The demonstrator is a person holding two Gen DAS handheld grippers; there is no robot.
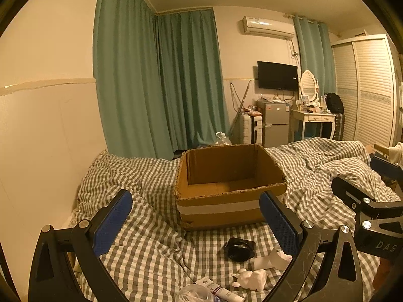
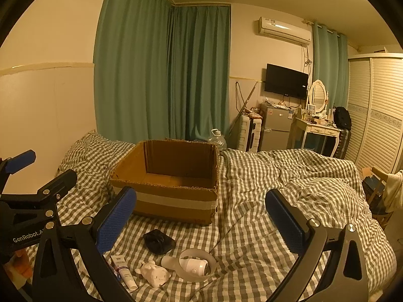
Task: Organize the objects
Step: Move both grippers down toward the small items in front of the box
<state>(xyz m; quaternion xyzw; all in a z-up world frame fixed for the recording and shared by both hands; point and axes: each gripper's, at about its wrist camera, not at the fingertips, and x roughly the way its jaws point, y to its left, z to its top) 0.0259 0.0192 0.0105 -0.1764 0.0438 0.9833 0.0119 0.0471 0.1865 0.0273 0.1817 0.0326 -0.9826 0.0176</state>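
An open, empty cardboard box (image 1: 226,196) (image 2: 173,196) stands on the checked bed. In front of it lie a black lens-hood-like object (image 1: 239,248) (image 2: 159,241), a small white animal figurine (image 1: 250,278) (image 2: 153,273), a white tube (image 1: 218,289) (image 2: 124,271), a white bottle-like device (image 2: 190,264) inside a clear tape ring (image 2: 199,251), and a clear plastic item (image 1: 194,293). My left gripper (image 1: 195,221) is open and empty above them. My right gripper (image 2: 201,220) is open and empty, to the right of the left one (image 2: 37,196).
The bed's checked duvet (image 2: 289,188) is rumpled and piled at the right. A wall runs along the left. Beyond the bed stand green curtains, a water jug (image 2: 216,137), a suitcase, a small fridge (image 2: 275,128) and a dressing table (image 2: 318,130).
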